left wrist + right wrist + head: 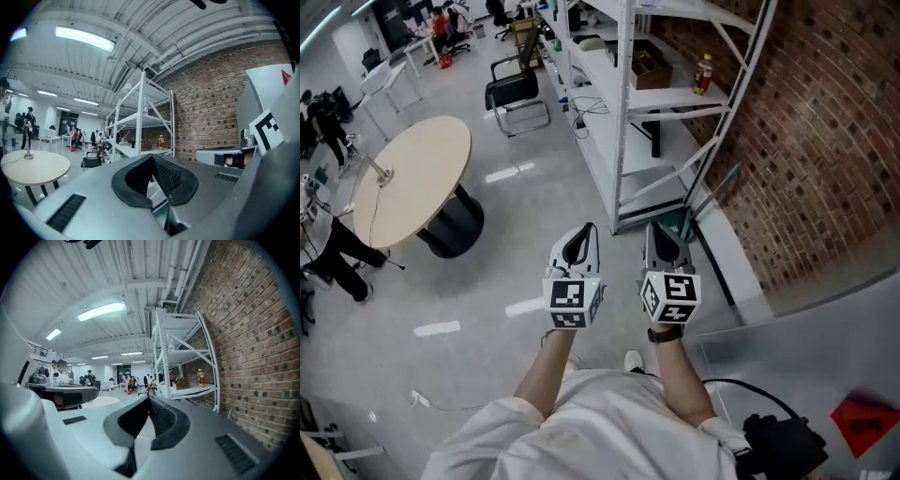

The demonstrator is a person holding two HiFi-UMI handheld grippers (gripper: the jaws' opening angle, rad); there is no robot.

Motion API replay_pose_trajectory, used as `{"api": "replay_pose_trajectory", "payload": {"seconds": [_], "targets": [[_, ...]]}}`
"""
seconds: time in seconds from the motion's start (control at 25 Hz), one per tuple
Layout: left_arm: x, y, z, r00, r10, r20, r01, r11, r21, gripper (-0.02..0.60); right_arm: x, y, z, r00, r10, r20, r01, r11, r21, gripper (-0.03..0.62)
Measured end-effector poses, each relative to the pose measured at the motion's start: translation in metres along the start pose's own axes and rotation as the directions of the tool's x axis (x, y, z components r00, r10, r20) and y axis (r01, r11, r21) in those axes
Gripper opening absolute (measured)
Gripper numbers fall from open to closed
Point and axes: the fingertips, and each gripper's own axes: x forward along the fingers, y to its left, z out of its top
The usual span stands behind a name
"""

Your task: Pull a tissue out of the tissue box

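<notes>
No tissue box shows in any view. A person holds both grippers level in front of the body, side by side above the grey floor. In the head view my left gripper point(584, 231) and my right gripper point(662, 229) point away toward the white shelving, each with its marker cube near the hand. In the left gripper view my left gripper point(152, 157) has its dark pads meeting at the tips with nothing between them. The right gripper view shows my right gripper point(149, 399) the same way, shut and empty.
A white shelving rack point(630, 103) stands ahead against a brick wall point(825, 141), with a bottle point(703, 73) on one shelf. A round beige table point(412, 178) is at the left and a black chair point(517, 89) beyond it. People sit at desks far back.
</notes>
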Motion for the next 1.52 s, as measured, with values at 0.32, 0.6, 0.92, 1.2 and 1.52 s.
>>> {"api": "replay_pose_trajectory", "payload": {"seconds": [0.32, 0.6, 0.92, 1.2, 1.52], "targets": [[-0.063, 0.086, -0.003, 0.988, 0.157, 0.005, -0.157, 0.987, -0.022, -0.009, 0.028, 0.123, -0.008, 0.974, 0.227, -0.008, -0.227, 0.971, -0.073, 0.001], [-0.135, 0.17, -0.009, 0.95, 0.311, 0.023, -0.31, 0.95, -0.043, -0.009, 0.047, 0.235, -0.016, 0.93, 0.367, -0.026, -0.368, 0.926, -0.086, 0.001], [-0.259, 0.272, -0.016, 0.835, 0.55, 0.036, -0.548, 0.835, -0.049, -0.009, 0.043, 0.397, -0.028, 0.814, 0.578, -0.046, -0.58, 0.807, -0.116, 0.002], [-0.391, 0.33, -0.029, 0.68, 0.733, 0.019, -0.73, 0.679, -0.082, -0.009, -0.011, 0.541, -0.03, 0.606, 0.793, -0.057, -0.795, 0.601, -0.084, 0.002], [-0.531, 0.37, -0.047, 0.432, 0.902, 0.009, -0.894, 0.43, -0.127, -0.009, -0.08, 0.683, -0.048, 0.304, 0.949, -0.082, -0.949, 0.295, -0.109, 0.0]]}}
